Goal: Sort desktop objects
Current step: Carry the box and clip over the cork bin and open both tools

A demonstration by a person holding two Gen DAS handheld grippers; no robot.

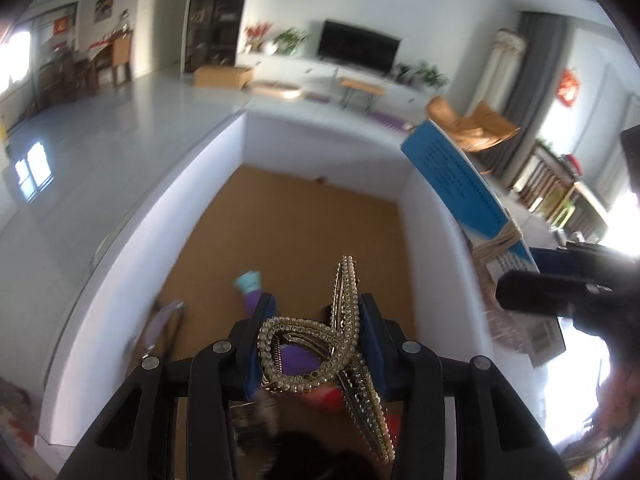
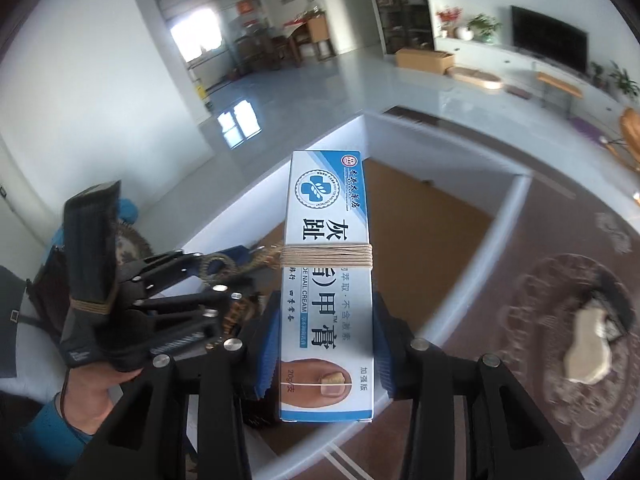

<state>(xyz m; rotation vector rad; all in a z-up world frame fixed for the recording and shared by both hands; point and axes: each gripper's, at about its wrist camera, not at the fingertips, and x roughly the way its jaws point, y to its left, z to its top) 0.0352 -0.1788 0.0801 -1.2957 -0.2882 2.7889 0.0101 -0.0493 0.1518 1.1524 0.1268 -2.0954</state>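
While both grippers hang over a white bin (image 1: 120, 240), we see each one clamped on a load. The left gripper (image 1: 316, 344) has its blue pads pressed on a gold hair clip (image 1: 320, 344) studded with small stones and pearls. The right gripper (image 2: 324, 344) pinches a blue-and-white cream box (image 2: 326, 280) on its two long sides, near the lower end.

The bin has white walls and a brown cardboard-coloured floor (image 1: 304, 224). On that floor, under the left gripper, we make out blurred small things in teal, purple and red; we cannot tell what they are. To the right of the bin, in the right wrist view, lies a dark patterned cloth (image 2: 540, 240) with a pale, blurred object (image 2: 588, 348) on it. Beyond the bin we see a living room: glossy pale floor (image 1: 100, 140), a dark TV (image 1: 358, 50) on a low white cabinet, potted plants, a cardboard box (image 1: 222, 76), and bright windows at the far end.

The cream box runs with its long axis forward along the fingers, its far end over the bin's near wall. Tan cord (image 2: 326, 258) is wound around its middle. The clip's long axis also runs forward, one arm rising past the pads towards the bin, its looped handles nearest the camera. A hand (image 2: 94, 392) in a blue sleeve grips the left gripper's handle.
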